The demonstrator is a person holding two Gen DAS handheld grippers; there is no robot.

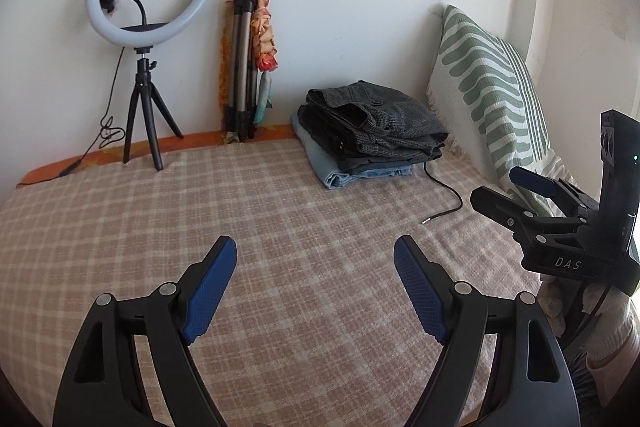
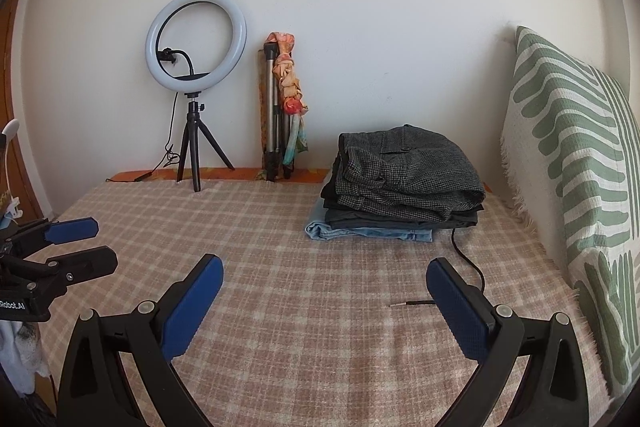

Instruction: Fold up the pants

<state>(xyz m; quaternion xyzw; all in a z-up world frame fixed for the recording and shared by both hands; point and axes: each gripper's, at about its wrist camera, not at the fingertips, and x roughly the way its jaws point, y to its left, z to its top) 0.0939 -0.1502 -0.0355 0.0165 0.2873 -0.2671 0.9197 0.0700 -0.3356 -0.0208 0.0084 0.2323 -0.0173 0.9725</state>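
Observation:
A stack of folded pants lies at the back of the bed, dark grey checked pants on top, light blue jeans at the bottom; it also shows in the right wrist view. My left gripper is open and empty above the checked blanket, well short of the stack. My right gripper is open and empty, also over the blanket. Each gripper shows at the edge of the other's view, the right one and the left one, both open.
A ring light on a small tripod and a folded tripod with a scarf stand against the back wall. A green-striped pillow leans at the right. A black cable lies on the blanket beside the stack.

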